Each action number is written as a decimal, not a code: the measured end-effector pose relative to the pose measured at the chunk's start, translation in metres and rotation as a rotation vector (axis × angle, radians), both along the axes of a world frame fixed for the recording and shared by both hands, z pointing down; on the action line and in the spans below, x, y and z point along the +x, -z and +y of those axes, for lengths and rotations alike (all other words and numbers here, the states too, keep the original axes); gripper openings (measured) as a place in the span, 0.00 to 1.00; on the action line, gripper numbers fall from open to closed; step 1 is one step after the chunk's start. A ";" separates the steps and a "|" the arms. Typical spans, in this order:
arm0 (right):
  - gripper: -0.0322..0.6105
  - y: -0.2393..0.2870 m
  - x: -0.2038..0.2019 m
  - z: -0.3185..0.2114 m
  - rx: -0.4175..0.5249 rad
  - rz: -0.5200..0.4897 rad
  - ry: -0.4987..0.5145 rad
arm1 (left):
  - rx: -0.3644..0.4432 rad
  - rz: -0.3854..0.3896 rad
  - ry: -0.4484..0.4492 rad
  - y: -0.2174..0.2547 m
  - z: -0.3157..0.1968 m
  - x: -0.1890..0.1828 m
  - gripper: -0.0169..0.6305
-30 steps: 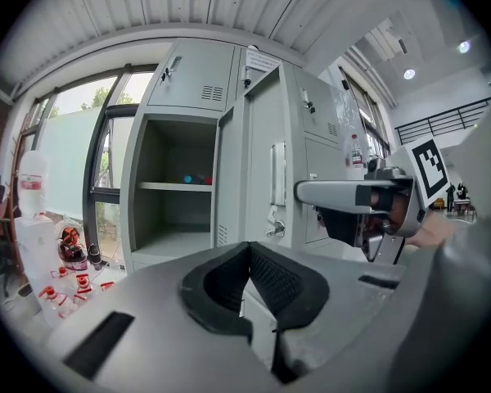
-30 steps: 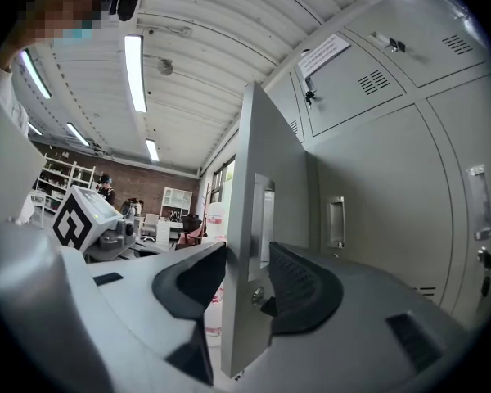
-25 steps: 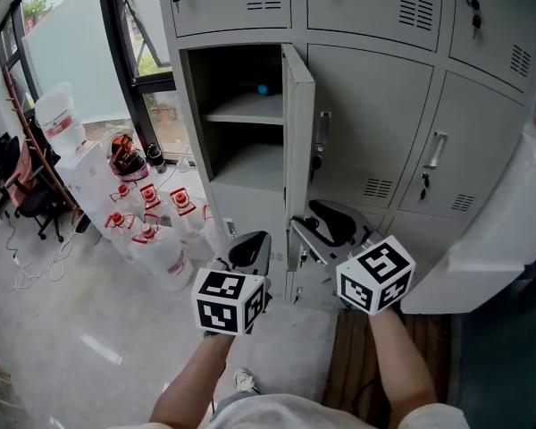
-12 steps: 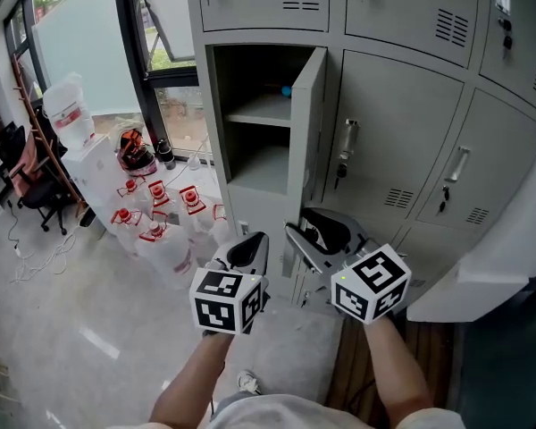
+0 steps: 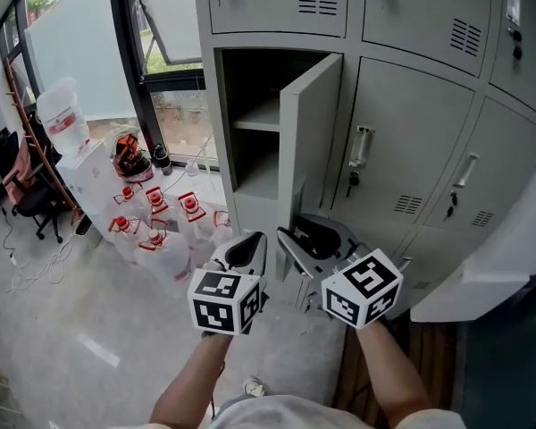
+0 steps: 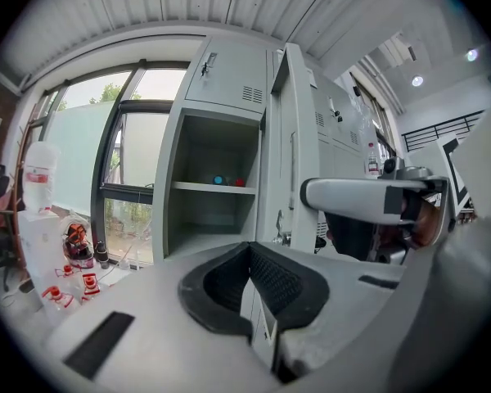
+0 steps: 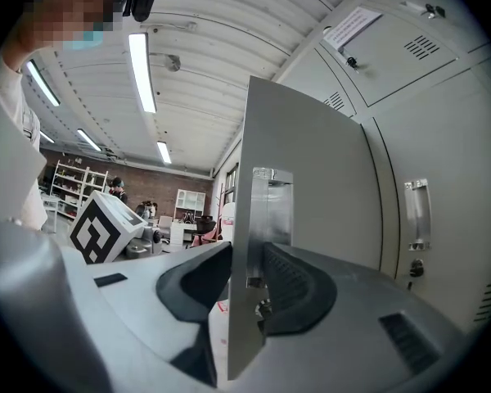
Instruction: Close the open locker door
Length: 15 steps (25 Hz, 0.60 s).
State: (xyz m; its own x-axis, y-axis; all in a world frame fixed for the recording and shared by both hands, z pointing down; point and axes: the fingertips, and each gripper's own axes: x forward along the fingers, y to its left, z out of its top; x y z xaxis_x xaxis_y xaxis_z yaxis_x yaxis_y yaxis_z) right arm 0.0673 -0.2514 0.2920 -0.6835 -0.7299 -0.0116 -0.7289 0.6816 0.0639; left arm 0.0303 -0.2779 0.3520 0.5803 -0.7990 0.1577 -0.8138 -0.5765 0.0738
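Observation:
The grey locker door [image 5: 311, 141] stands ajar, swung out from its open compartment [image 5: 255, 123]; it also fills the right gripper view [image 7: 311, 187] and shows edge-on in the left gripper view [image 6: 288, 154]. My right gripper [image 5: 305, 244] is at the door's lower free edge. Its jaws are closing with that edge [image 7: 247, 289] between them, and a sliver of room still shows beside the left pad. My left gripper [image 5: 248, 250] hangs just left of the door, shut and empty [image 6: 254, 277]. A shelf inside holds small blue and red items [image 6: 218, 180].
Closed lockers [image 5: 411, 150] flank the open one on the right and above. Several water jugs with red caps [image 5: 152, 226] stand on the floor at left, beside a white barrel [image 5: 61, 114] and a window [image 5: 161, 25]. A white surface [image 5: 509, 257] juts in at right.
My right gripper has moved left onto the door's lower edge and its jaws have narrowed round it. More of the door's face now shows. The left gripper has barely moved.

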 end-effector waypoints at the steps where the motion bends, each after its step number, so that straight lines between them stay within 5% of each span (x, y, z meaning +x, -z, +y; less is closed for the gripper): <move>1: 0.24 0.000 -0.004 -0.003 -0.004 -0.003 -0.004 | 0.000 0.001 0.001 0.000 -0.002 -0.004 0.04; 15: 0.21 0.000 -0.052 -0.046 -0.031 -0.030 -0.074 | 0.003 0.018 0.007 0.000 -0.028 -0.061 0.04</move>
